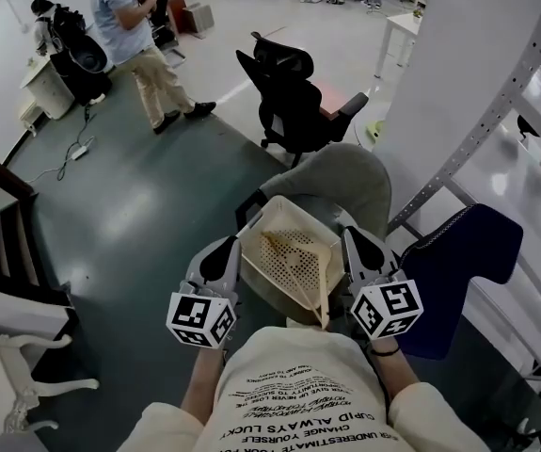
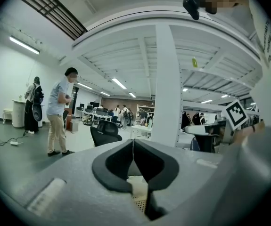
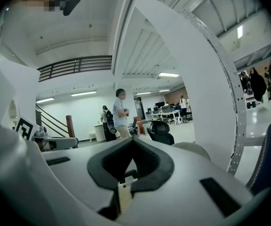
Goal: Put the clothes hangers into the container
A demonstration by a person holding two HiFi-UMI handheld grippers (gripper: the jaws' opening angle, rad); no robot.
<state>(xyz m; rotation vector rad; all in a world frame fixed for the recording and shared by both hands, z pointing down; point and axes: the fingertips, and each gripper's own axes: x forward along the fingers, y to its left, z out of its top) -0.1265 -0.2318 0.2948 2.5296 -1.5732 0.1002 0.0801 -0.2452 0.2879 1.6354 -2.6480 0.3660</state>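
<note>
I hold the container (image 1: pixel 287 252) over the grey chair (image 1: pixel 345 179), with the left gripper (image 1: pixel 225 257) and right gripper (image 1: pixel 355 250) each clamped on an opposite rim. To do this well I should keep the 2 grippers level and set it down without twisting. I see no hangers in any view, and each gripper view shows only a sliver of rim under its jaws.

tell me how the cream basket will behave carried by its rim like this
The basket looks like thin perforated plastic, so probably light and stiff, though the walls may flex. Pinched at opposite rims by the left gripper and right gripper, it could tilt if one slips.
</note>
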